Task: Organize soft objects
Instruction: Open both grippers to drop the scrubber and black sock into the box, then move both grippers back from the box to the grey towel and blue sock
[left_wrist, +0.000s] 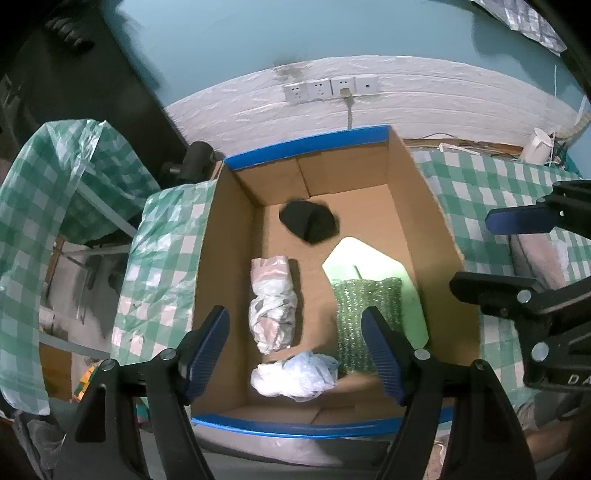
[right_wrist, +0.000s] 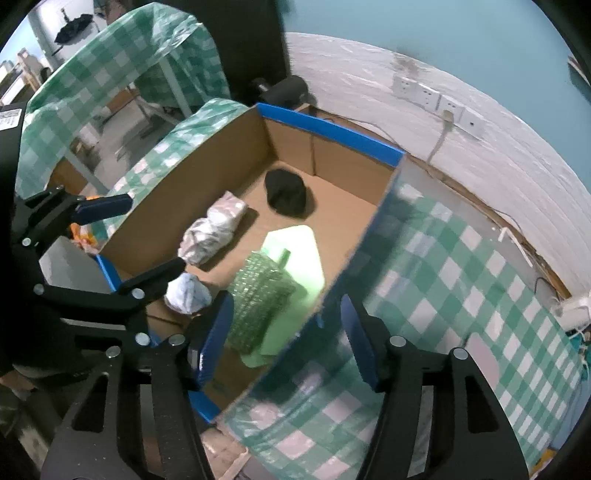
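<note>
Both views are dim with a cool blue-green cast. The brightest spot is the pale green sheet (left_wrist: 373, 266) in the cardboard box (left_wrist: 229, 236), washed out by glare near centre in the left wrist view and toward 6 o'clock of centre in the right. Soft shadows fall to the right of the black cloth (left_wrist: 309, 221) and the wrapped bundle (left_wrist: 272, 302). Fisheye bending curves the wall and box rims, and black vignette fills the corners. The right view is smeared by motion blur, worst along the box's near wall (right_wrist: 354, 266).
</note>
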